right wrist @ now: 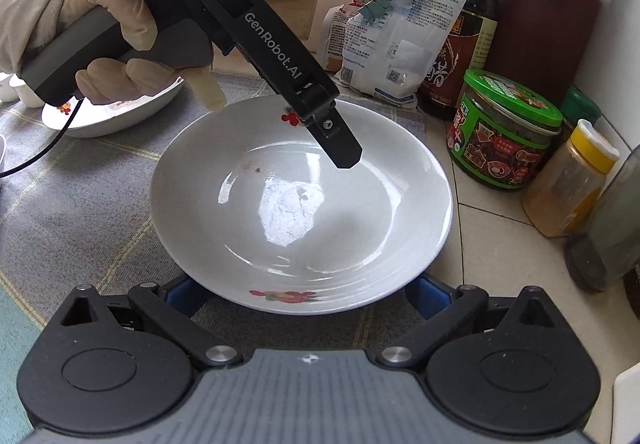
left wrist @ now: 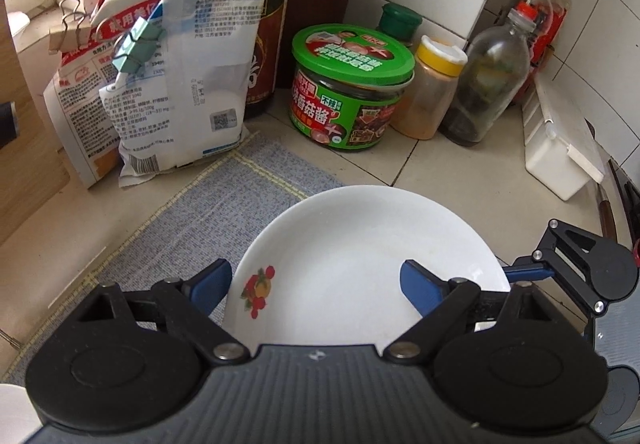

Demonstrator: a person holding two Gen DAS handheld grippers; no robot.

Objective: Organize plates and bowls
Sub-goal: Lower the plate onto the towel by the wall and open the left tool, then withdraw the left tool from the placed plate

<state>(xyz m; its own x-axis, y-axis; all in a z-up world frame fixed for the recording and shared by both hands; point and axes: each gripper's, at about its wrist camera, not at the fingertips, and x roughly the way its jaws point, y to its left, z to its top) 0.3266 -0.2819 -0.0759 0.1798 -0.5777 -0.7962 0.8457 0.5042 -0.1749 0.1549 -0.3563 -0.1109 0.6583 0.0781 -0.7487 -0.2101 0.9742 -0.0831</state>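
Plate (right wrist: 302, 204): a shallow white glazed dish with a wide sloping rim, resting on the cloth mat at the edge nearest the condiment jars; one red fruit decal shows at its near rim and another at the far rim. A few brown specks lie on the well, and window light glares off the glaze.
Position of plate: central between the two tools, apparently so that either can reach a rim.
Left gripper (left wrist: 316, 280): jaws spread wide, blue fingertips (left wrist: 420, 286) hanging over the plate's rim and well; no contact is visible, and nothing is held. In the right wrist view it slants down from a gloved hand (right wrist: 116, 28), its black tip poised over the far side of the well.
Right gripper (right wrist: 304, 294): jaws spread wide, one blue pad at each side of the plate's near rim and partly hidden beneath it; whether the pads touch the rim cannot be told. Nothing is gripped.
Judged step: an approach to the plate's rim, before any lift.
Second dish (right wrist: 116, 116): white, with a like red decal, on the mat behind the gloved hand, mostly hidden; a likely place for stacking.
Mat (right wrist: 88, 212): grey-blue woven cloth with pale yellow grid lines, a soft bed for crockery.
Counter (left wrist: 452, 168): pale square tiles with dark grout.
Sauce jar (left wrist: 352, 88): glass with green lid and printed label, near the plate.
Spice shaker (left wrist: 432, 92): clear plastic, yellow flip cap, orange powder inside.
Clipped bags (left wrist: 180, 72): crinkled plastic packets shut by binder clips, leaning in the corner.
Handling note: smooth glaze and a thin rim probably call for a firm, level pinch.
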